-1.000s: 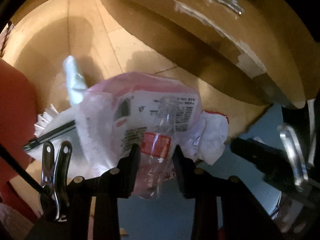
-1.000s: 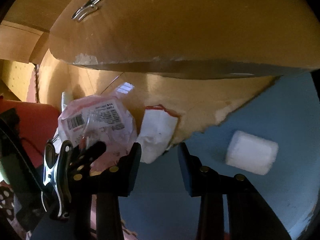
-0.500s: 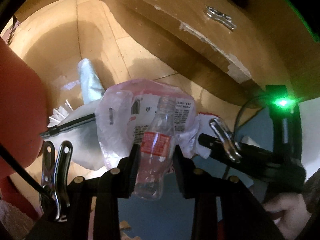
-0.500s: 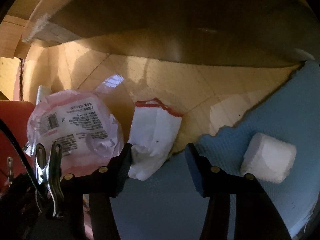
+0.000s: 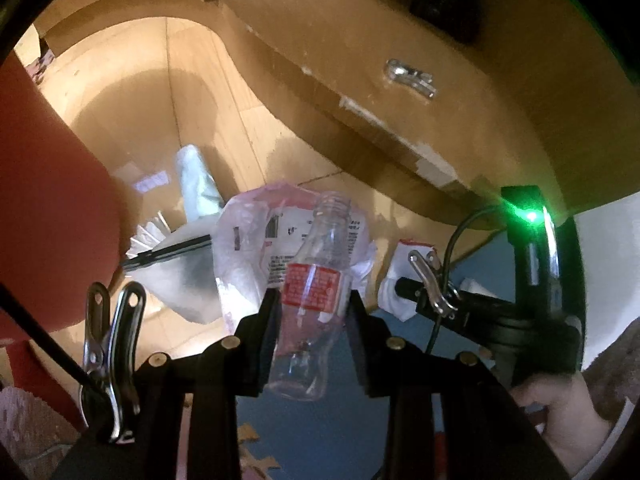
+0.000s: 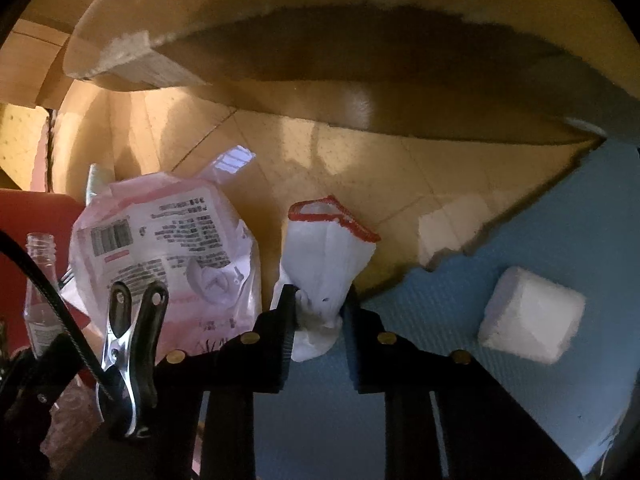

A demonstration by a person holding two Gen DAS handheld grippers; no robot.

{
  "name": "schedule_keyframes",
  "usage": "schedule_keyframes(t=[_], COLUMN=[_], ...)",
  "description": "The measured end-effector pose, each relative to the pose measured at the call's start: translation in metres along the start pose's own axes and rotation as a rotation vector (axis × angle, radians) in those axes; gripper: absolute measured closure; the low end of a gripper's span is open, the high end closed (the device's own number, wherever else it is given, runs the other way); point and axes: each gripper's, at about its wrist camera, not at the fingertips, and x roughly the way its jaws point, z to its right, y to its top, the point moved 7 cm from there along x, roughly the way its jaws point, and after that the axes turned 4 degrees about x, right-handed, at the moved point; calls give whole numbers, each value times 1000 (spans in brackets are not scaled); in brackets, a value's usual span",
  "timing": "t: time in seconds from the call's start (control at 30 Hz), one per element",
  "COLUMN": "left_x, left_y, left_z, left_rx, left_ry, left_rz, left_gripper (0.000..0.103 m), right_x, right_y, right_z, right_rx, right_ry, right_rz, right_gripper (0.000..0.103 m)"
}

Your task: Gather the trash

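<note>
Rising off the floor since a second ago, the left gripper (image 5: pixel 310 320) is carrying a clear plastic bottle (image 5: pixel 310 304) with a red label, its pads clamped on the bottle's waist, so that the litter below is now looking smaller in the left wrist view. Meanwhile the right gripper (image 6: pixel 318 312) has just been closing its jaws, and they are now pinching the lower end of a crumpled white bag with a red drawstring rim (image 6: pixel 328 256); a second ago that bag was lying ahead of open jaws. The bag is resting where the wooden floor (image 6: pixel 400 184) meets the blue mat (image 6: pixel 520 224), its long axis running away from the right gripper, rim at the far end, so it is lying straight ahead of the pads and is far nearer to the right hand than to the left. The bottle is hanging neck forward, long axis along the fingers. Just to the left of the white bag a pink and white printed plastic bag (image 6: pixel 168 252) is lying on the floor, and a white foam block (image 6: pixel 532 316) is sitting on the mat well to the right, both untouched. A straight lift by the right hand looks like the coming move.
</note>
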Motion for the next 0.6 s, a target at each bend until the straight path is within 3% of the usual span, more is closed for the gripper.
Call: schedule_keyframes(t=[0.27, 0.6], left_x=[-36, -94], left_y=[-3, 2], left_z=[2, 7], left_rx=[-12, 5], left_ry=[-4, 48], left_rz=[53, 155], left_gripper=[69, 69], right_x=[-29, -90], right_y=[-10, -21], right_z=[9, -12], right_rx=[54, -13], right_ry=[27, 53], right_rz=[3, 121], right_gripper=[81, 81])
